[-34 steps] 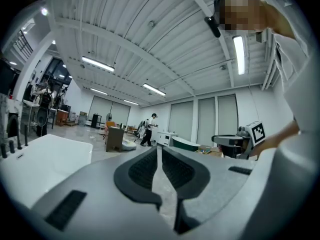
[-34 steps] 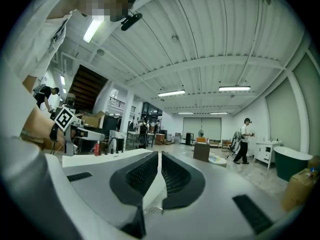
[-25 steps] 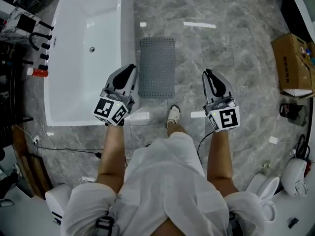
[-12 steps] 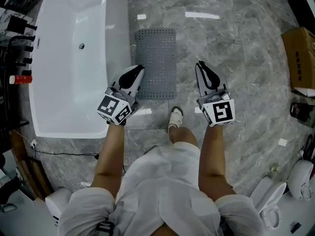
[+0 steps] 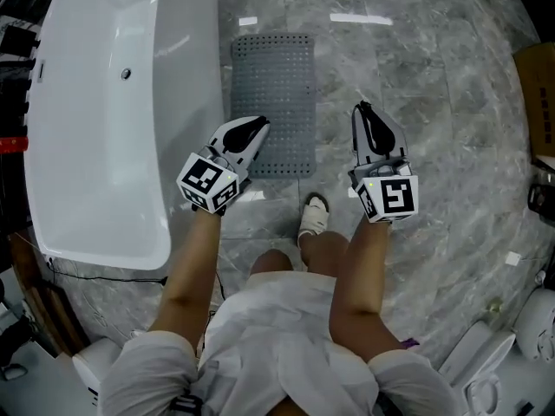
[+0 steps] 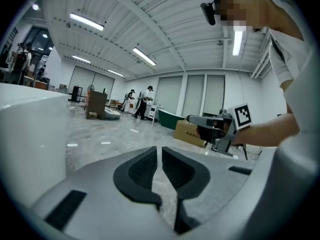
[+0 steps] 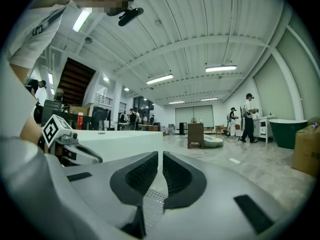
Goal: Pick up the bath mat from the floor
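- Your left gripper (image 5: 257, 126) has its jaws drawn together to a thin slit with nothing between them. Your right gripper (image 5: 363, 111) shows the same narrow slit and holds nothing either.
- The only print on the rig is a black-and-white square marker on the left cube (image 5: 207, 183) and on the right cube (image 5: 394, 198). Both carry block patterns.
- The bath mat (image 5: 273, 102) lies flat on the grey marble floor (image 5: 434, 102), its long side just beside the white bathtub (image 5: 186, 76). The mat is grey, with rows of small holes.
- In the head view your left gripper's tip overlaps the mat's near left corner. Your right gripper is over bare floor just to the right of the mat. You cannot tell from these views whether either one touches it.
- In the right gripper view the mat's dotted surface shows through the slit below the jaws.
- The bathtub's side stands close on the outer side of your left gripper.
- Your shoe (image 5: 314, 217) stands just short of the mat's near edge, between your two arms.
- A cardboard box (image 5: 539, 94) sits at the far right edge, well apart from the mat.
- A black cable (image 5: 104, 276) runs along the floor by the near end of the bathtub.
- The left gripper view shows a dark green tub (image 6: 167, 120) and several people (image 6: 142, 101) far across the hall.
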A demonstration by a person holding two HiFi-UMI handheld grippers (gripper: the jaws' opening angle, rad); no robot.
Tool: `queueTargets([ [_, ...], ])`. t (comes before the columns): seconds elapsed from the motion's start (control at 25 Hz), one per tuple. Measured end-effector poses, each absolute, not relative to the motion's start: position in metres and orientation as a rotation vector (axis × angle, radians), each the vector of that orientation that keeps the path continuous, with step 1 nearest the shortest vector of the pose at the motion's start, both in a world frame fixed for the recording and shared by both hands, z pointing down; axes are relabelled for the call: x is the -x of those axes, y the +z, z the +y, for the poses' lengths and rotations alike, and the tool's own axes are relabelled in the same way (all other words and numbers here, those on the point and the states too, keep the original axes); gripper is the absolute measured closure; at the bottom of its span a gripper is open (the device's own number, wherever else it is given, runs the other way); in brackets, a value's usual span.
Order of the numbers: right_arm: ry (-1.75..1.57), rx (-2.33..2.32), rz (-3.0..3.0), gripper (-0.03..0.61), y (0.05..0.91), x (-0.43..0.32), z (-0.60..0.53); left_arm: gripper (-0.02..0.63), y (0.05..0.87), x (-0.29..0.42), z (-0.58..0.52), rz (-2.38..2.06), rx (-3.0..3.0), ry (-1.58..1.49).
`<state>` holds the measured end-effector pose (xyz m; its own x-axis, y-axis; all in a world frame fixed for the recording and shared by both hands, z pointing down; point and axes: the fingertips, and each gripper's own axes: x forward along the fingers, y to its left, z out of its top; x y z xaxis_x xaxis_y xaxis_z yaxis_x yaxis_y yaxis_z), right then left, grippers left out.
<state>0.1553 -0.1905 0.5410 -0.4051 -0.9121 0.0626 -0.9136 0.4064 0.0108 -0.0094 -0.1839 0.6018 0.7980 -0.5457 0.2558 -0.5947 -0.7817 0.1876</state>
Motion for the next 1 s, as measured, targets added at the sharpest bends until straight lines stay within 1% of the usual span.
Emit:
queueTargets([
  [0.16,0.019,-1.723,-2.596,0.545,0.573,-0.154,-0.204,0.577,0.663,0.006,-0.191,-0.853,-2.729,0.313],
  [0.36,-0.029,-1.711,-2.724,0.545,0.581,-0.140,-0.226,0.575,0.727,-0.004,-0.201,-0.770,-2.747,0.381],
  [0.4,-0.027,-1.710,-2.741,0.545,0.585,-0.139,-0.231,0.557,0.741,-0.005,-0.202,-0.751,-2.747,0.402],
  [0.44,-0.022,-1.707,-2.750,0.545,0.591,-0.138,-0.236,0.515,0.756,-0.007,-0.203,-0.729,-2.744,0.428],
  [0.48,-0.018,-1.698,-2.753,0.545,0.598,-0.137,-0.241,0.495,0.772,-0.008,-0.203,-0.703,-2.739,0.457],
  [0.88,-0.037,-1.653,-2.711,0.545,0.640,-0.130,-0.303,0.431,0.890,-0.017,-0.195,-0.470,-2.637,0.705],
  [1.0,-0.099,-1.615,-2.719,0.545,0.636,-0.117,-0.313,0.381,0.929,-0.019,-0.185,-0.372,-2.587,0.837],
])
